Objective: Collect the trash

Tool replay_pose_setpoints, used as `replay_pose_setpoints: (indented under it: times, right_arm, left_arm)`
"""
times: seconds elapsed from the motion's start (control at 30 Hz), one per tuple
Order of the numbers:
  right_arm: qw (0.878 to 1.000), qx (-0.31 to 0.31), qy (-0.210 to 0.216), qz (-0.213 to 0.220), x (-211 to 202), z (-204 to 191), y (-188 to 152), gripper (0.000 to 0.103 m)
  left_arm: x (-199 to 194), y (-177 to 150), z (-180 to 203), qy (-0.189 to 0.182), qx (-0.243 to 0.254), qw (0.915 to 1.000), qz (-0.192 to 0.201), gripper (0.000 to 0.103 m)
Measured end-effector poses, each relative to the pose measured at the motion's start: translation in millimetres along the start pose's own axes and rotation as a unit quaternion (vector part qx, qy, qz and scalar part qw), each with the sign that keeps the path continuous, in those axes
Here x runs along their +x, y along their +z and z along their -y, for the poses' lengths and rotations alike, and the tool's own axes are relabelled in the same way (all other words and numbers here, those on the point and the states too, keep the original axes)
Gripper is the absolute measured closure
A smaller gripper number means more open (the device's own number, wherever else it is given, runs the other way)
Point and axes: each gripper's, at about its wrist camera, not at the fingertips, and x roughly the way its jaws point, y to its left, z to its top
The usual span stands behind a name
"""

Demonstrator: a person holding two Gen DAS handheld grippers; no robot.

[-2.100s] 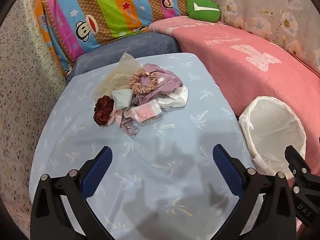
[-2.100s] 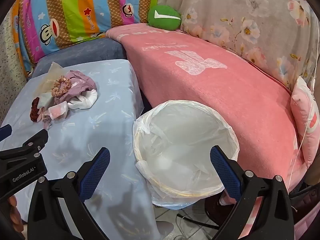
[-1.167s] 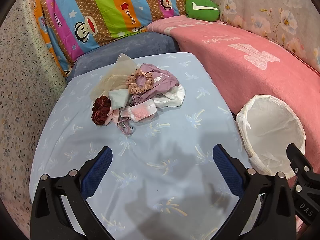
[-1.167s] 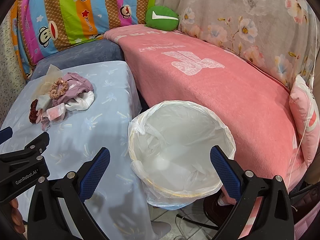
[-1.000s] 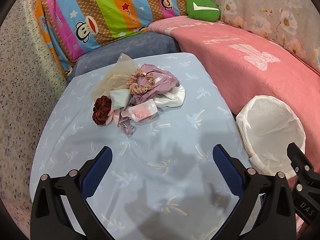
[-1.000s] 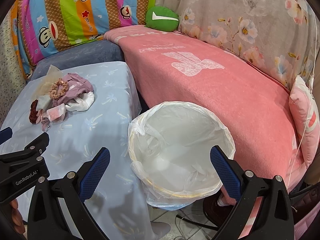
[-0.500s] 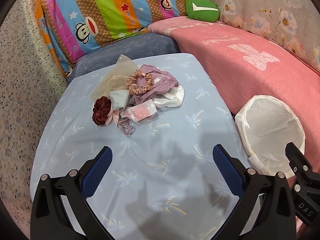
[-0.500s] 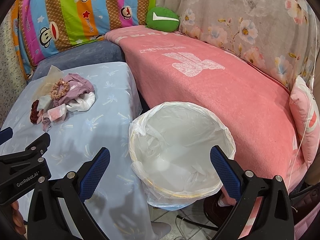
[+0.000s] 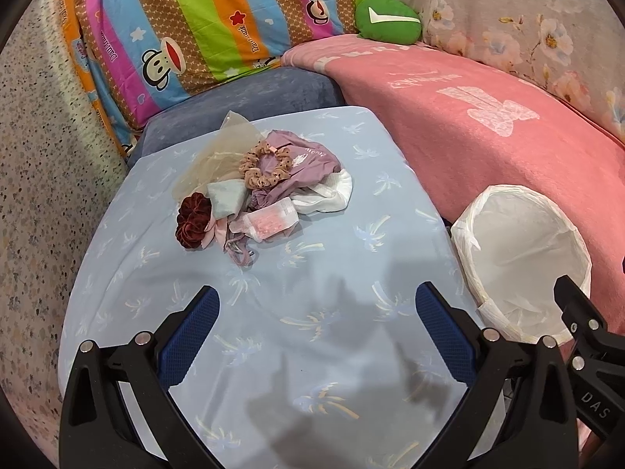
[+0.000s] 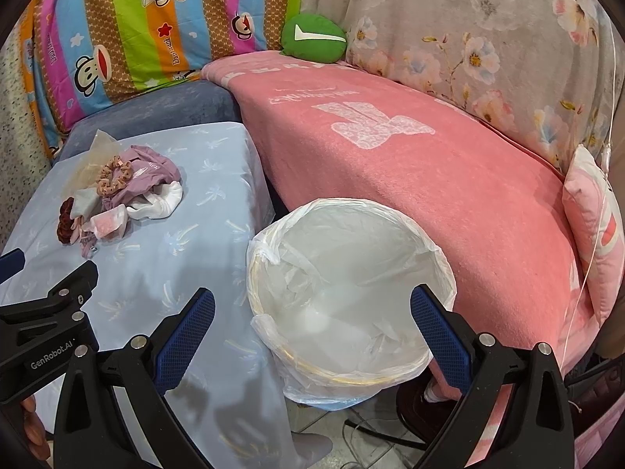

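Note:
A pile of trash [image 9: 261, 191] lies on the light blue covered table [image 9: 312, 344]: a mauve bag, a white wad, a pink packet [image 9: 269, 223], a dark red scrunchie [image 9: 192, 220], a tan scrunchie [image 9: 265, 167] and a clear wrapper. The pile also shows in the right wrist view [image 10: 121, 199]. A white-lined bin [image 10: 347, 285] stands right of the table, also in the left wrist view [image 9: 523, 262]. My left gripper [image 9: 316, 324] is open and empty over the table's near half, short of the pile. My right gripper [image 10: 312, 320] is open and empty above the bin.
A pink blanket [image 10: 429, 164] covers the sofa behind the bin. A striped cartoon cushion [image 9: 203, 23] and a green pillow [image 9: 386, 19] sit at the back. A speckled wall [image 9: 35, 195] runs on the left. A pink cushion [image 10: 597, 211] lies at far right.
Both grippers have drifted only slightly; the pile and the bin sit as before. Both stay open and empty.

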Motion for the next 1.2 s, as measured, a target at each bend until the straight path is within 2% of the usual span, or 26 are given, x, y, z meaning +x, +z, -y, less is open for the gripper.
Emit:
replay_pose_setpoints:
  times: [1.2]
  right_arm:
    - [1.0, 0.011, -0.014, 0.005, -4.2, 10.9, 3.2, 0.006]
  left_arm:
    - [-2.4, 4.2, 5.8, -0.028, 0.013, 0.9995, 0.005, 0.007]
